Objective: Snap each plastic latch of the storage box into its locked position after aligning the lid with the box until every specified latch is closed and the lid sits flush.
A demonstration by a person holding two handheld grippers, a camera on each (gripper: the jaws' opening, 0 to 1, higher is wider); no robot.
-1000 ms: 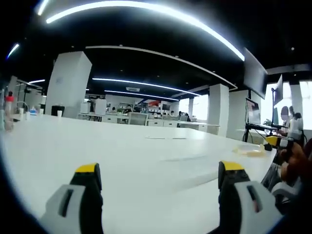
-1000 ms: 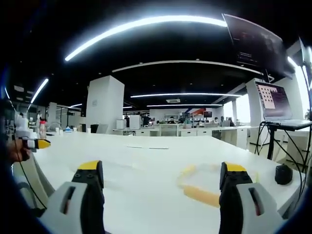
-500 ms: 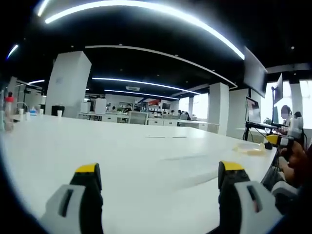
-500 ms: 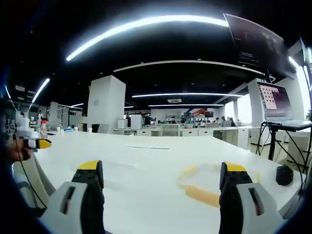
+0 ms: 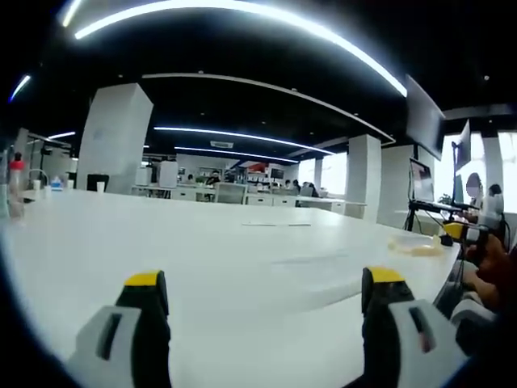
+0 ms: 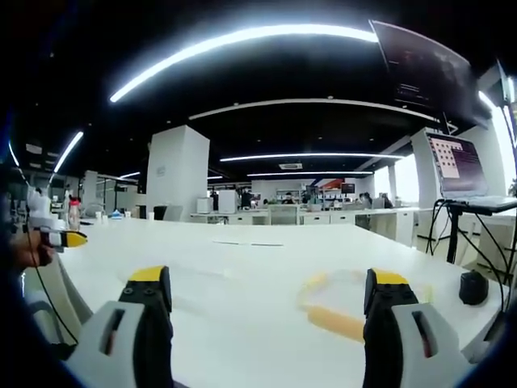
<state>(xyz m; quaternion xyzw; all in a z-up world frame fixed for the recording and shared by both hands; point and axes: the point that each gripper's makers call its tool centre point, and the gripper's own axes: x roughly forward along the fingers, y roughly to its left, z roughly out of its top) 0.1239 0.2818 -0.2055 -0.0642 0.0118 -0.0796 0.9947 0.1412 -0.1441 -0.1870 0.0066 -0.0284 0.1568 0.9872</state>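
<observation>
Both grippers held low over the white table, box lying ahead on the right

Almost nothing has moved since the earlier frames: we see only a very small drift of both views, and the things on the table lie as before. Our left gripper (image 5: 262, 291) is held low over the white table (image 5: 242, 259), its two yellow-tipped jaws standing wide apart with nothing between them. Our right gripper (image 6: 262, 291) is in the same posture over the table (image 6: 226, 275), jaws wide and empty.

In the right gripper view the storage box (image 6: 343, 303) lies flat on the table just ahead, a translucent pale-yellow shape partly hidden behind the right jaw. We cannot tell from here if its lid sits flush or how the latches stand. In the left gripper view the same box (image 5: 414, 244) shows far to the right, near the table edge.

Beyond the box a small black object (image 6: 472, 287) rests near the table edge, and a laptop (image 6: 456, 170) stands on a raised stand. At the far left of the table is a bottle with a red cap (image 5: 15, 182). Each gripper is visible at the side of the other's view, the right gripper (image 5: 464, 233) and the left gripper (image 6: 56, 237), each with a yellow tip
</observation>
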